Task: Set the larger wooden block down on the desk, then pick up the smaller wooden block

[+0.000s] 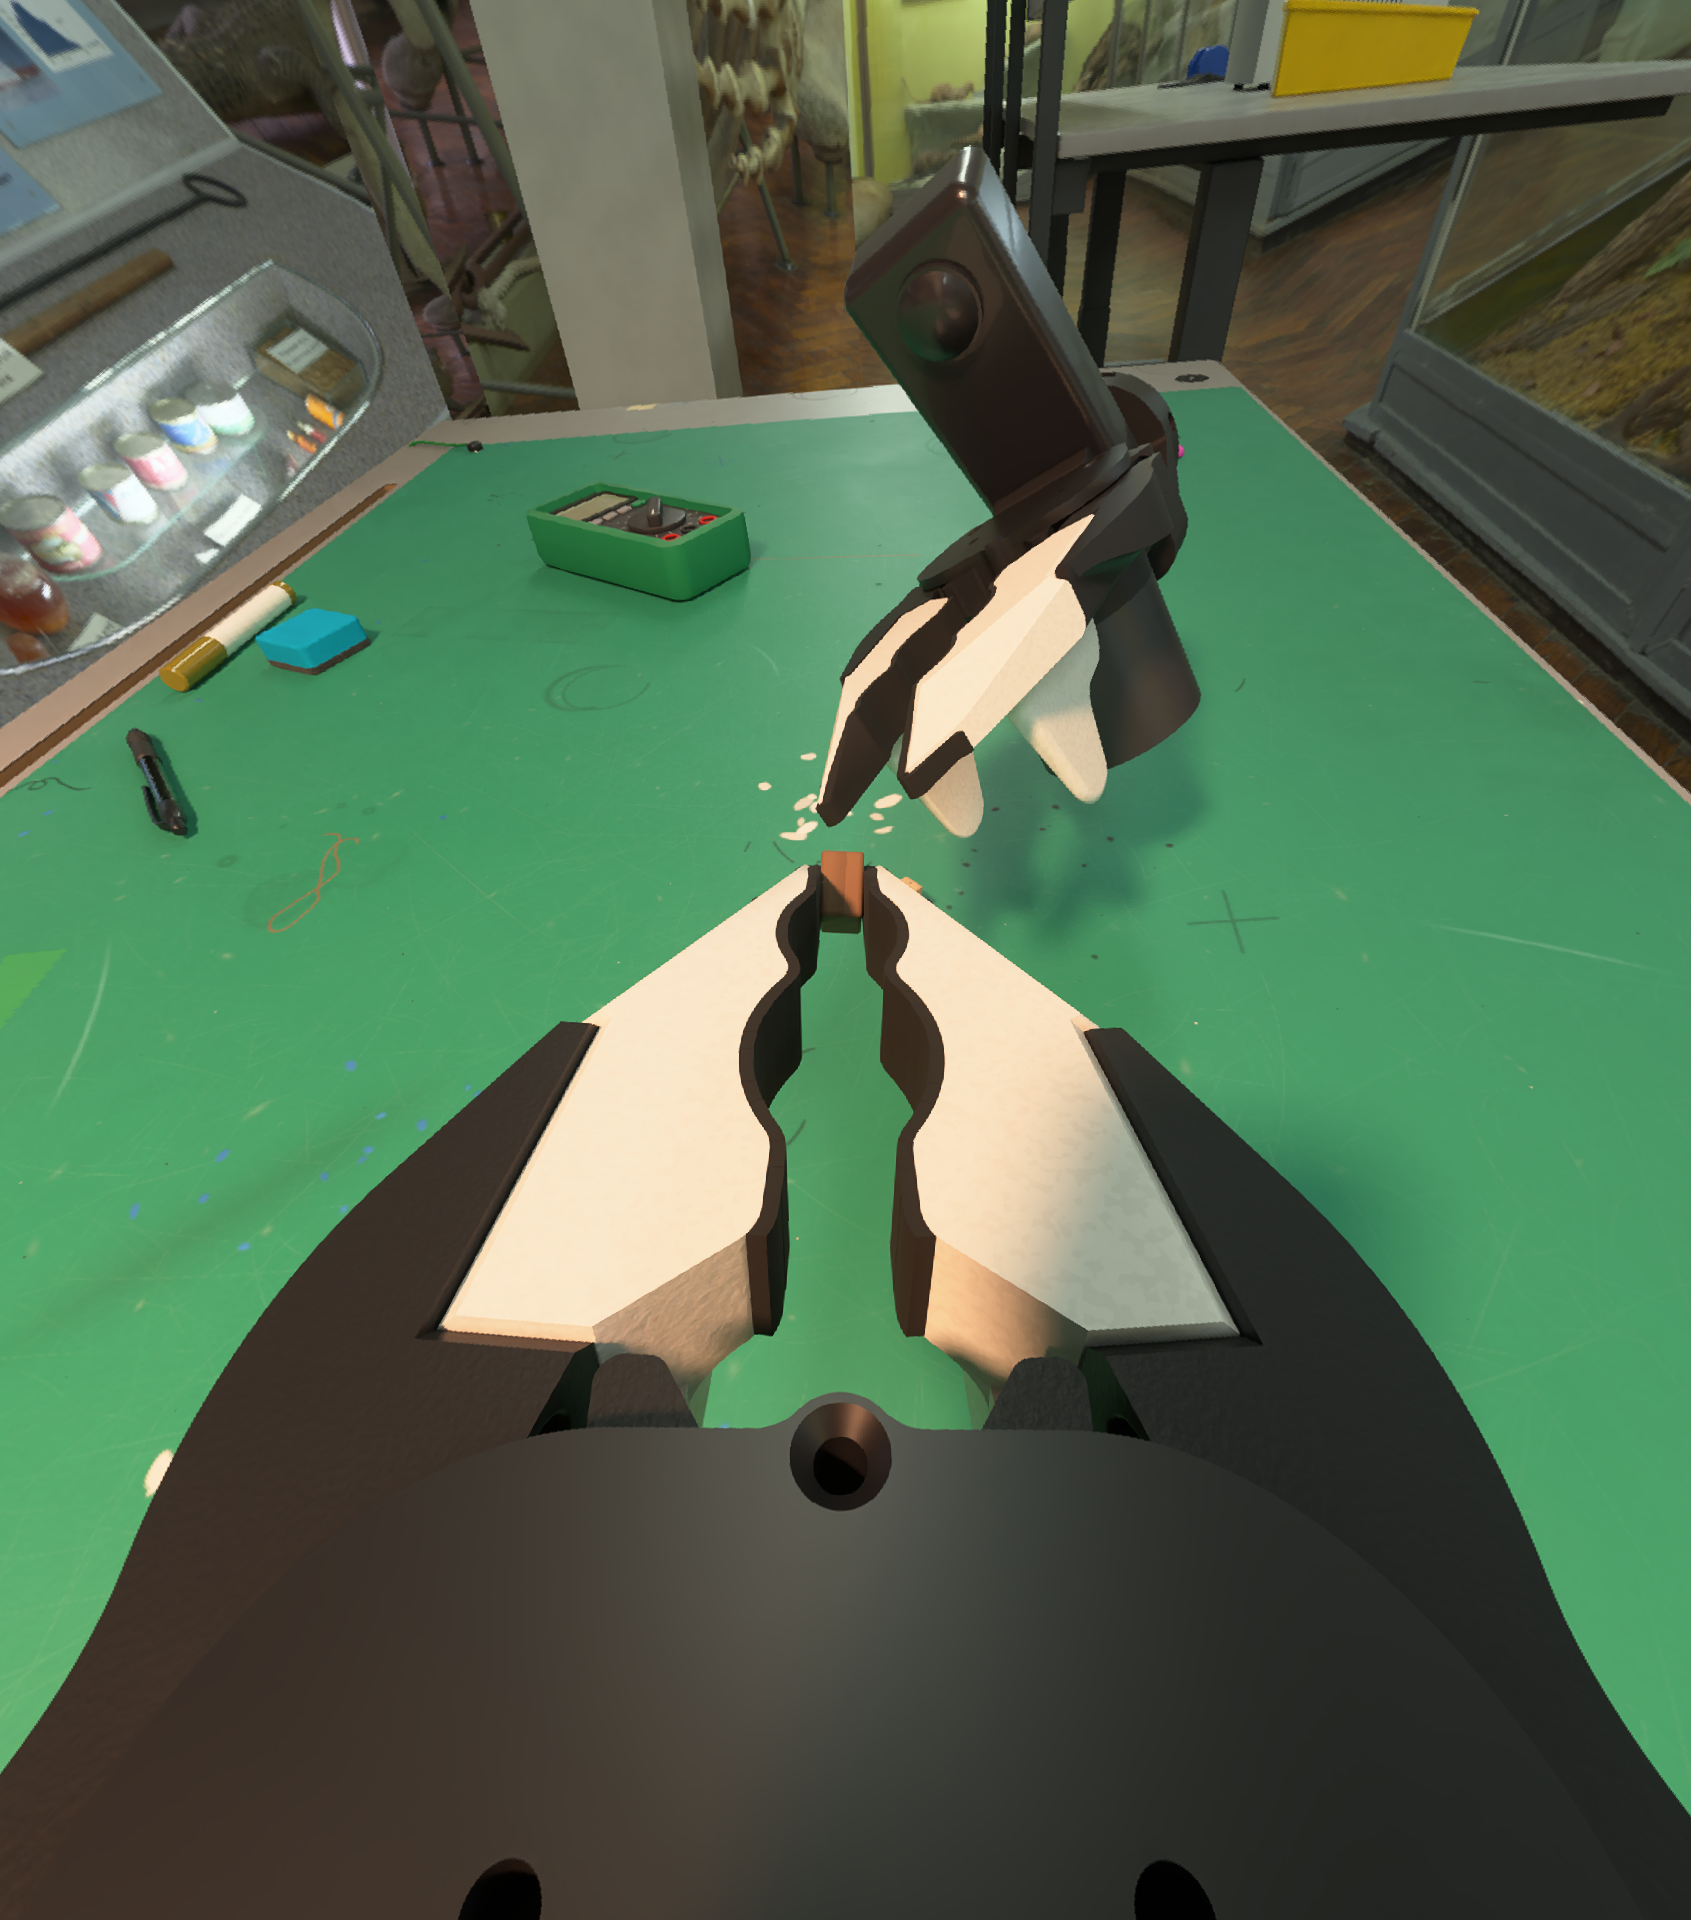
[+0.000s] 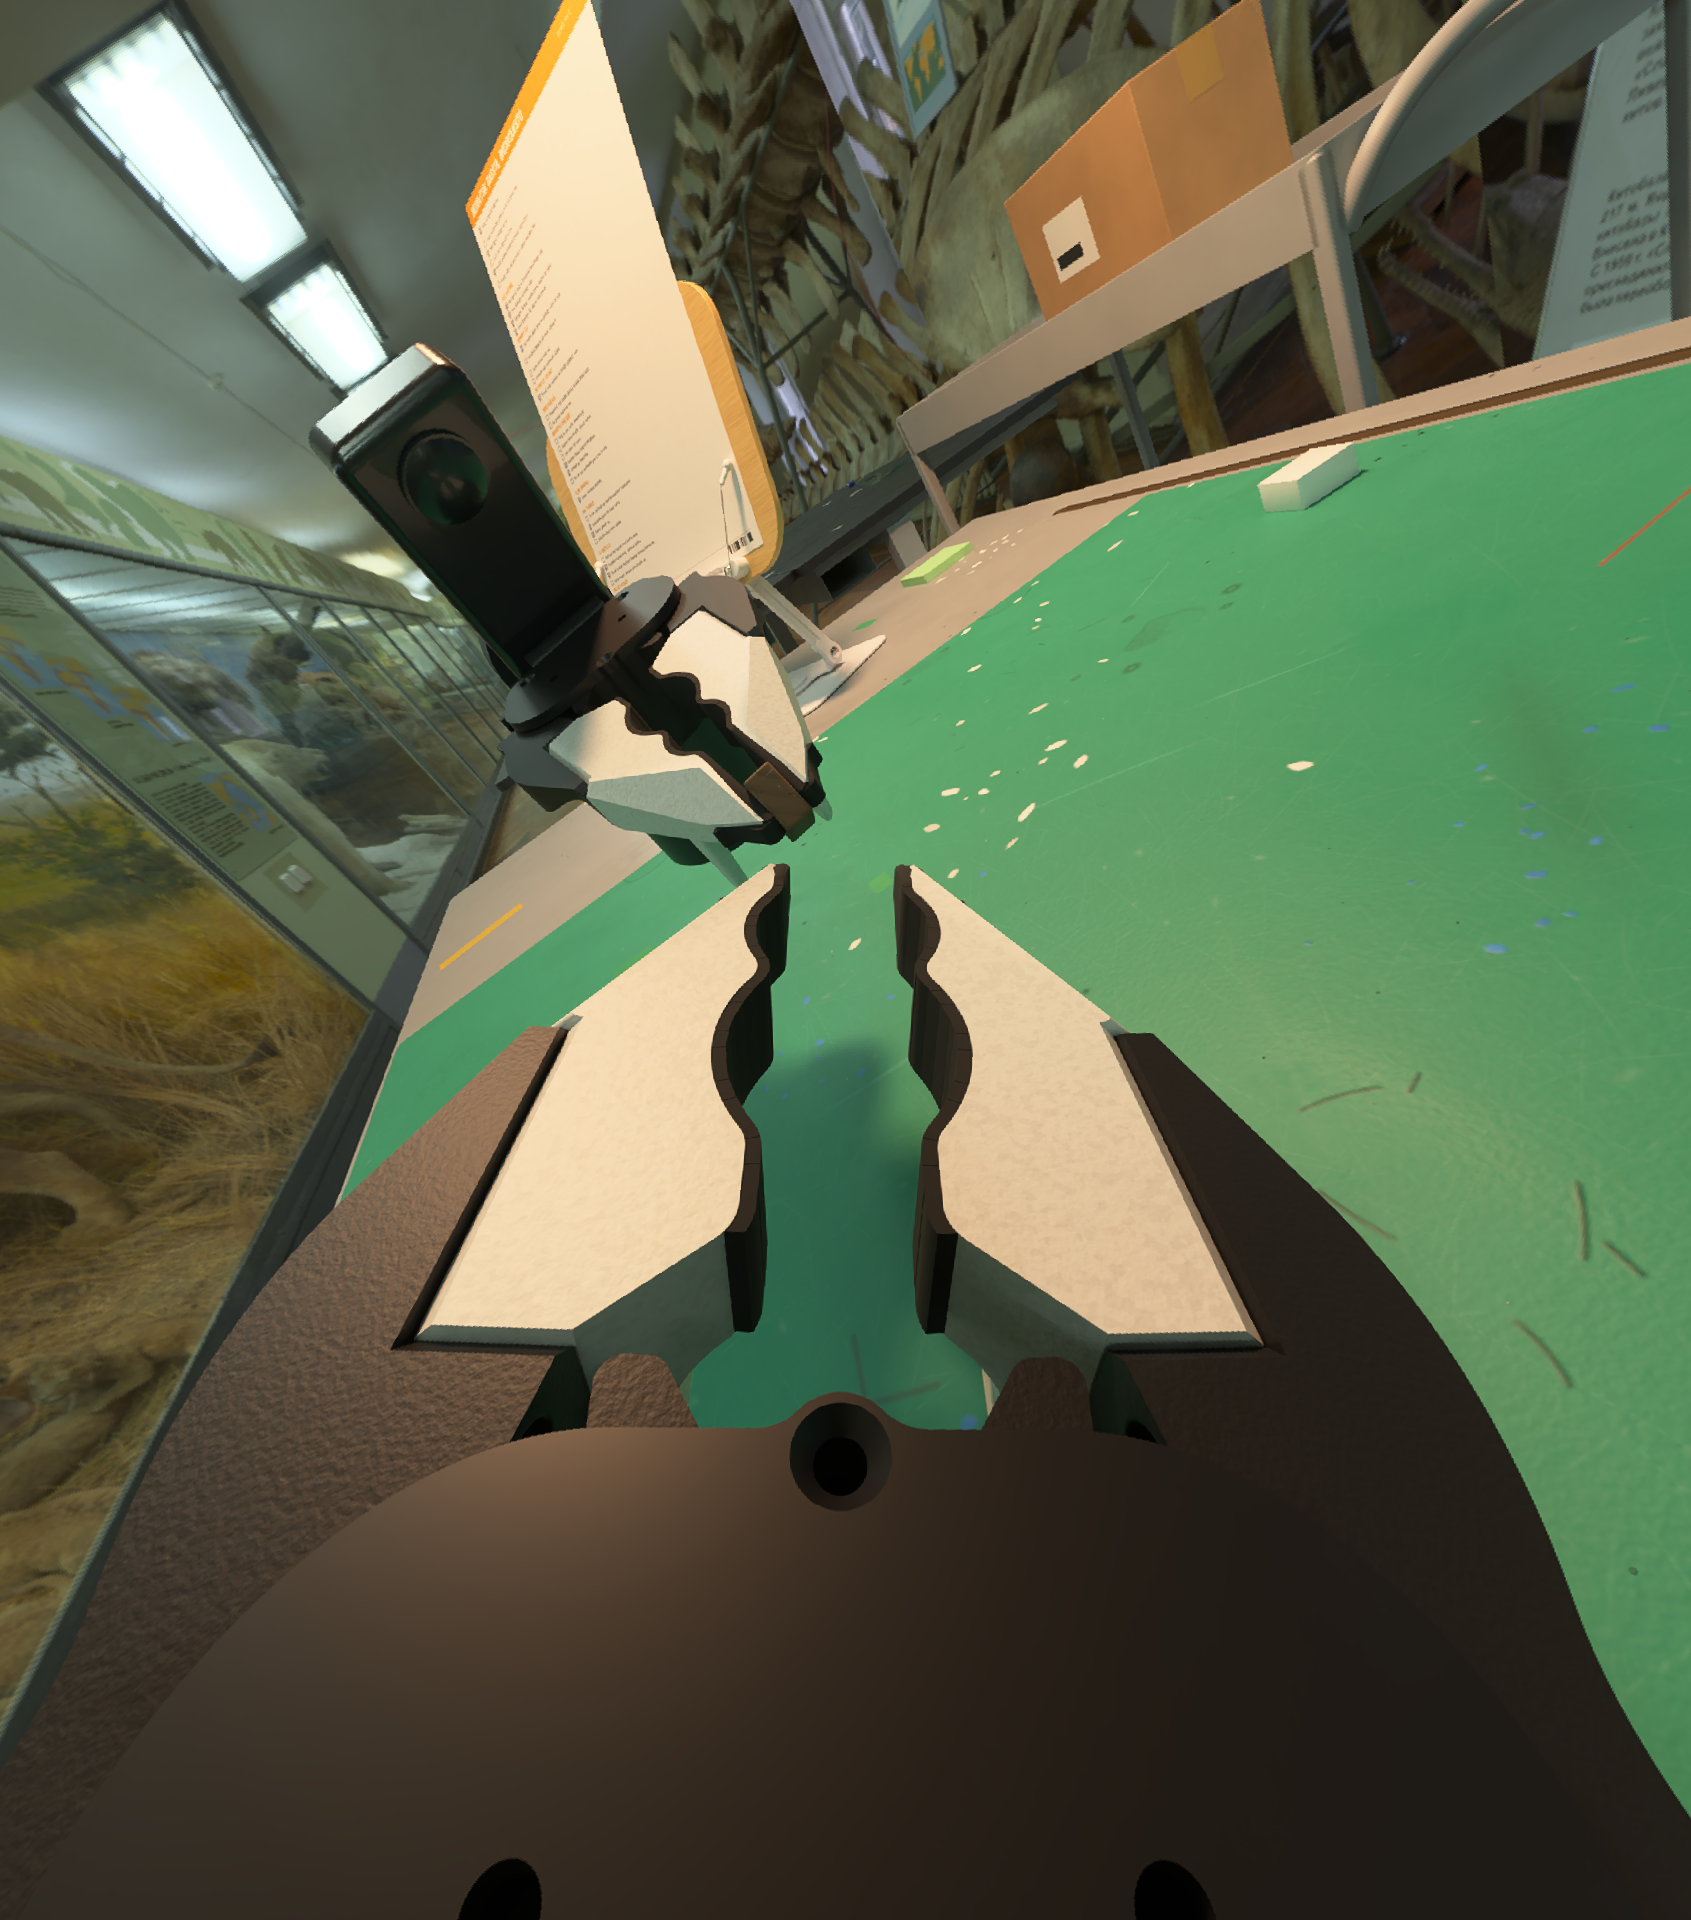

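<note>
My left gripper [image 1: 841, 883] is shut on a brown wooden block [image 1: 841, 888], pinched upright between the fingertips just above the green desk [image 1: 508, 987]. A small light-wood piece [image 1: 912, 884] peeks out beside the right fingertip and is mostly hidden. My right gripper [image 2: 843, 883] is open and empty, tilted over the desk. In the left wrist view the right gripper [image 1: 882, 805] hovers just beyond the block, tips pointing down. In the right wrist view the left gripper [image 2: 789, 795] holds the block [image 2: 781, 792] just ahead and to the left.
A green multimeter [image 1: 638, 540], a blue eraser [image 1: 311, 639], a white marker [image 1: 228, 636] and a black pen [image 1: 158, 781] lie at the far left. A white eraser [image 2: 1308, 478], a green note [image 2: 934, 564] and a sign on a stand [image 2: 612, 312] are near the desk's edge.
</note>
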`<state>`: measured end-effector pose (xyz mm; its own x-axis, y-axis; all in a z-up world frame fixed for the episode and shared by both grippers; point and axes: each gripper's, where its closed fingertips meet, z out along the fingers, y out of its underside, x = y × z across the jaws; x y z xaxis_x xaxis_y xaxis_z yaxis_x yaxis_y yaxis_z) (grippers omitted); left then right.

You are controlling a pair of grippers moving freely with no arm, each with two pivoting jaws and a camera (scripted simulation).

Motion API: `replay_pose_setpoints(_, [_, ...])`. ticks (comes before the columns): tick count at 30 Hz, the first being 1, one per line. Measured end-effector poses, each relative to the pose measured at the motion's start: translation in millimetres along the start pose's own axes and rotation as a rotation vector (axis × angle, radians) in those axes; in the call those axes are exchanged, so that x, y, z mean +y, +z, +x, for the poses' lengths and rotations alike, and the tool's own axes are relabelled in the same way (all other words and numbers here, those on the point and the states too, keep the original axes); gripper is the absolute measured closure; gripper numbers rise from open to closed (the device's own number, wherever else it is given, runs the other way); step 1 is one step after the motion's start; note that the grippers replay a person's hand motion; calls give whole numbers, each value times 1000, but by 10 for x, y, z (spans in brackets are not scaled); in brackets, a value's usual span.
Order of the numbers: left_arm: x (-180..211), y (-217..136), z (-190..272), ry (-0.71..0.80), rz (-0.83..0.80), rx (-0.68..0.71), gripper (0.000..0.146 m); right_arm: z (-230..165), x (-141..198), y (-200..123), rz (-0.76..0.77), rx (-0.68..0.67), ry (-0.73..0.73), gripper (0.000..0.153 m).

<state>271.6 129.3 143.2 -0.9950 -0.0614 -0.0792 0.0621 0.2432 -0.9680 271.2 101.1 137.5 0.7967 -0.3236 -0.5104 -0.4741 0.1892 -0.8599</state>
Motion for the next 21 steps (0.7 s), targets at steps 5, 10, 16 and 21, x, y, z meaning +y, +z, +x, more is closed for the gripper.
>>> replay_pose_setpoints(5, [0, 2, 3, 2, -1, 1, 139, 30, 8, 4, -1, 10, 12, 133])
replay_pose_setpoints(10, [0, 5, -2, 9, 0, -5, 139, 91, -2, 0, 13, 22, 64, 135])
replay_pose_setpoints(16, [10, 10, 2, 11, -3, -5, 139, 69, -3, 5, 29, -25, 124, 136])
replay_pose_setpoints(21, [7, 8, 7, 14, 0, -5, 139, 63, -19, 16, 38, -32, 134, 137])
